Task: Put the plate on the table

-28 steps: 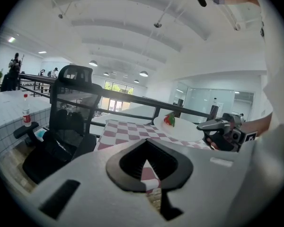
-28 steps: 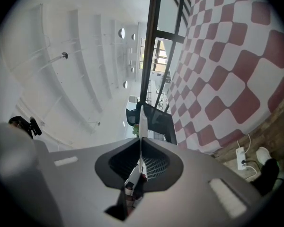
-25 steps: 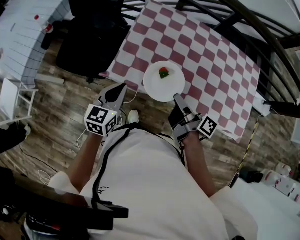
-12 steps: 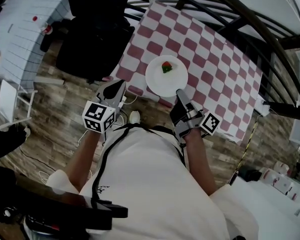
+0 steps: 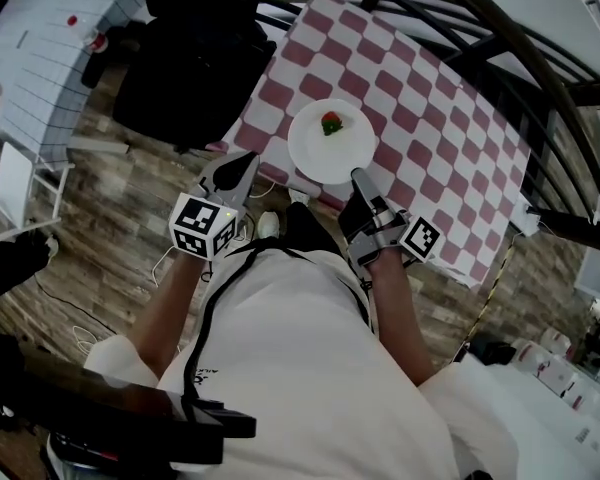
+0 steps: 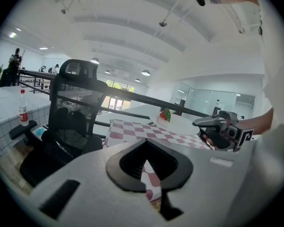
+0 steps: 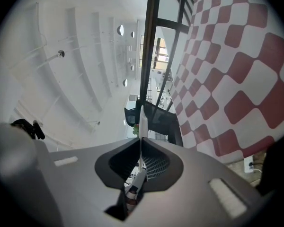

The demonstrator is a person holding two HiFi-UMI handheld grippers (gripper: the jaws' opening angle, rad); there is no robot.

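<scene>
1. Over the table's [image 5: 430, 118] near edge, above its red-and-white checked cloth, sits the white plate [image 5: 320, 153]. My right claw [image 5: 359, 178] is clamped on the rim nearest me.
2. Right gripper view: the plate rim shows edge-on as a thin white line pinched between the jaws, with the checked cloth on the right.
3. Can't tell whether the plate's underside touches the table or hangs just above it.
4. A red-and-green bit [image 5: 331, 123] lies on the plate, on the side away from my right claw. It looks like a strawberry, not sure.
5. My left claw [image 5: 242, 164] is off the table, just beside its near-left corner and over the wood floor [image 5: 120, 218]. The jaws are together with nothing in them.
6. Writing: each claw's cube [image 5: 202, 226] carries black-and-white square markers, patterns only.
7. Left of the table, a bottle [image 6: 22, 112] with a red label stands on a white tiled ledge; its print is too small to read.
8. A black mesh chair [image 6: 75, 122] stands at the table's left side.
9. My white shirt has a small dark print, unreadable.
</scene>
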